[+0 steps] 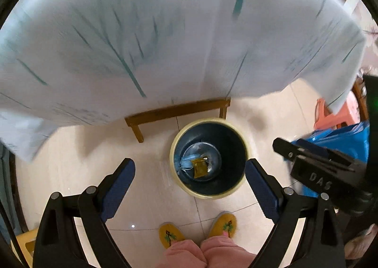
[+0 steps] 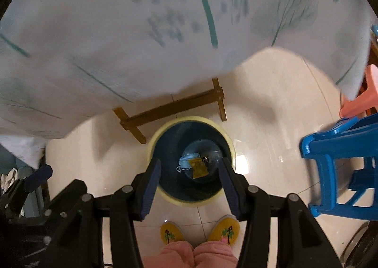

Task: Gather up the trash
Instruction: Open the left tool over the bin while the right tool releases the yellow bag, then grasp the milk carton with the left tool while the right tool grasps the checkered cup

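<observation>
A round dark bin with a cream rim (image 1: 174,149) (image 2: 151,142) stands on the tiled floor below both grippers. At its bottom lie a blue face mask (image 1: 186,162) (image 2: 184,162) and a yellow packet (image 1: 200,166) (image 2: 198,167). My left gripper (image 1: 190,173) is open and empty, its jaws wide apart above the bin. My right gripper (image 2: 190,171) is open and empty, directly over the bin's mouth; its body also shows in the left wrist view (image 1: 314,161).
A table with a white, green-patterned cloth (image 1: 141,43) (image 2: 118,31) hangs over the far side, with a wooden crossbar (image 1: 177,109) (image 2: 170,109) beneath. A blue plastic stool (image 2: 342,149) and a pink stool (image 2: 363,97) stand at right. The person's yellow slippers (image 2: 224,230) are near the bin.
</observation>
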Demonstrator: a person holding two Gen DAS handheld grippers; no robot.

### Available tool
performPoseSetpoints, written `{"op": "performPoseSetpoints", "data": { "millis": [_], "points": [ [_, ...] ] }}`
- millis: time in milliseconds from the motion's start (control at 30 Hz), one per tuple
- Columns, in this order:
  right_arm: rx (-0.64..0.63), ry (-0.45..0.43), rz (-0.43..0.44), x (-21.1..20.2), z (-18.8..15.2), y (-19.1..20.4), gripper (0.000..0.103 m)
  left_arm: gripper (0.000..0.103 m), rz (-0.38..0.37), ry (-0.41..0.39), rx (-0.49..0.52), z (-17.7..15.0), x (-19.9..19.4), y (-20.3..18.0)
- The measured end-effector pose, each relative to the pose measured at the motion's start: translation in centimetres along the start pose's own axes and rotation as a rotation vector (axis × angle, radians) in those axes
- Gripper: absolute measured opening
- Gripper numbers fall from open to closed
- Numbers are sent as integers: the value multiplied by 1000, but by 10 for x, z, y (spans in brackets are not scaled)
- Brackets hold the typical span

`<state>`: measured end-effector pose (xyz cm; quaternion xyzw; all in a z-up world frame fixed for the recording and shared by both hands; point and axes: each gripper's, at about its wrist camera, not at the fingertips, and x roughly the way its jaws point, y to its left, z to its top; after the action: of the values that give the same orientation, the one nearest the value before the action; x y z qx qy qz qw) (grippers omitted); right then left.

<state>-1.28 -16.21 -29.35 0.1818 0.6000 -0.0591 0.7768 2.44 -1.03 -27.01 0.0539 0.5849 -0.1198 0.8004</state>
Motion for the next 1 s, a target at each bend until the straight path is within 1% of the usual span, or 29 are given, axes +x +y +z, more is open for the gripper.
{"op": "performPoseSetpoints", "data": {
  "millis": [100,133,267,400,567,700,767,900,1000],
  "points": [
    [-10,-21,14,-46,4,8,51,93,-11,-28,2,12,-49,-3],
    [-15,-26,15,-56,5,11,51,93,-7,-40,5,17,-67,-5],
    [-49,-60,11,-119,15,22,51,93,-4,-91,9,34,-129,-7],
    [-70,-121,31,-186,26,31,51,93,12,-162,14,50,-192,-11],
    [-99,-195,62,-248,38,37,51,93,30,-257,-4,67,-260,-16],
    [-123,-240,88,-289,47,41,52,93,33,-323,-37,76,-300,-13],
    [-140,-258,91,-303,50,47,52,93,36,-348,-50,81,-315,-14],
    [-176,-298,117,-327,61,58,52,93,56,-381,-62,86,-336,-15],
    [-208,-322,135,-340,68,65,52,93,89,-404,-75,89,-349,-16]
  ]
}}
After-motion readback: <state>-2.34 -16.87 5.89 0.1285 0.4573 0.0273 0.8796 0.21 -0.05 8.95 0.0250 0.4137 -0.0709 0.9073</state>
